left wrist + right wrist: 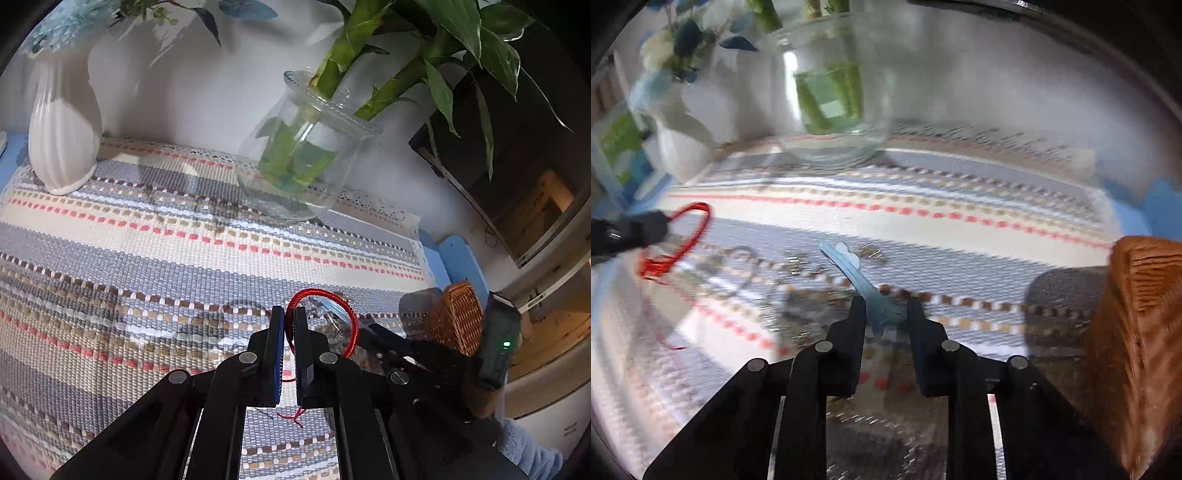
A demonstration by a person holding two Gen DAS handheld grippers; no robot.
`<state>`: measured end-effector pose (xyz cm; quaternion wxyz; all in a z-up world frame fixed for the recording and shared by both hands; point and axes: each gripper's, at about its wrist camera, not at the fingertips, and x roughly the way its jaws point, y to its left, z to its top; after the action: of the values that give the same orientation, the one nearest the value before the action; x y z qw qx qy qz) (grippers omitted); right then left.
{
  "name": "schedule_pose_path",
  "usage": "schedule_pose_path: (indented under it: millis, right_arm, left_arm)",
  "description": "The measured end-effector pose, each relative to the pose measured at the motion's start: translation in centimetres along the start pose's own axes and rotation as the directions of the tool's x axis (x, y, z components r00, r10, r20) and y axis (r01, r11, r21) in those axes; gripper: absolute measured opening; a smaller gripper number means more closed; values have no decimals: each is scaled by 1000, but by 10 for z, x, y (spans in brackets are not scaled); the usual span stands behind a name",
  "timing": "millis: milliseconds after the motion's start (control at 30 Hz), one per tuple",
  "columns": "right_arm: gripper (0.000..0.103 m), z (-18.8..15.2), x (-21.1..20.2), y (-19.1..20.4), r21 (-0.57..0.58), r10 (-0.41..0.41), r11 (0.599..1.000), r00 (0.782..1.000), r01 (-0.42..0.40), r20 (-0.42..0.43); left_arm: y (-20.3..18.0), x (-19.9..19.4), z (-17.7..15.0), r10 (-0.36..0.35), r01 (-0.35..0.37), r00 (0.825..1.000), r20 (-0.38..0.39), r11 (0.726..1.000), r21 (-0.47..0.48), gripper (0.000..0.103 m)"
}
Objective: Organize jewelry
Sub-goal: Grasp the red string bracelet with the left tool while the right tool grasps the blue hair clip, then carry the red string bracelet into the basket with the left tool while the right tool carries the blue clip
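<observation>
My left gripper (289, 314) is shut on a red cord bracelet (343, 310), which loops up and right from the pads above the striped woven mat (147, 258). The bracelet also shows in the right wrist view (690, 229), held by the left gripper (661, 225). My right gripper (886, 306) is shut on a pale blue hair clip (849, 266) that sticks out forward over the mat (960, 206). Small silver jewelry pieces (798, 262) lie on the mat behind the clip. A wicker basket (1137, 332) stands at the right; it also shows in the left wrist view (458, 317).
A glass vase with green stems (299, 158) stands at the back middle of the mat. A white ribbed vase (62, 136) stands at the back left. The blue table edge (458, 254) runs along the right. The right wrist view is motion-blurred.
</observation>
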<state>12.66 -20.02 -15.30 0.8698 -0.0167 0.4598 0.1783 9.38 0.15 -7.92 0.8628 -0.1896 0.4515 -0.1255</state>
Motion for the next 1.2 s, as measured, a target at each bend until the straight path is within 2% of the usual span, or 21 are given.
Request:
schedule_pose_path:
  millis: [200, 400, 600, 767, 1000, 1200]
  right_arm:
    - [23, -2, -39, -10, 79, 66, 994, 996, -71, 66]
    - [23, -4, -90, -22, 154, 60, 985, 986, -84, 156]
    - [23, -10, -132, -56, 253, -11, 967, 980, -40, 200]
    - [23, -24, -160, -90, 330, -103, 943, 977, 36, 186]
    - [23, -55, -199, -142, 418, -226, 899, 957, 133, 181]
    - [23, -86, -215, -180, 495, -279, 851, 950, 177, 139]
  left_arm:
    - [-16, 6, 6, -10, 10, 1000, -3, 1000, 25, 4]
    - [-58, 19, 13, -3, 6, 1000, -26, 993, 118, 4]
    - [-106, 28, 15, -69, 74, 997, -34, 980, 186, 4]
    - [-154, 41, 13, -127, 138, 990, -61, 959, 247, 4]
    - [-222, 67, 1, -196, 229, 971, -134, 920, 318, 4]
    - [-272, 94, -15, -192, 257, 960, -202, 890, 377, 4]
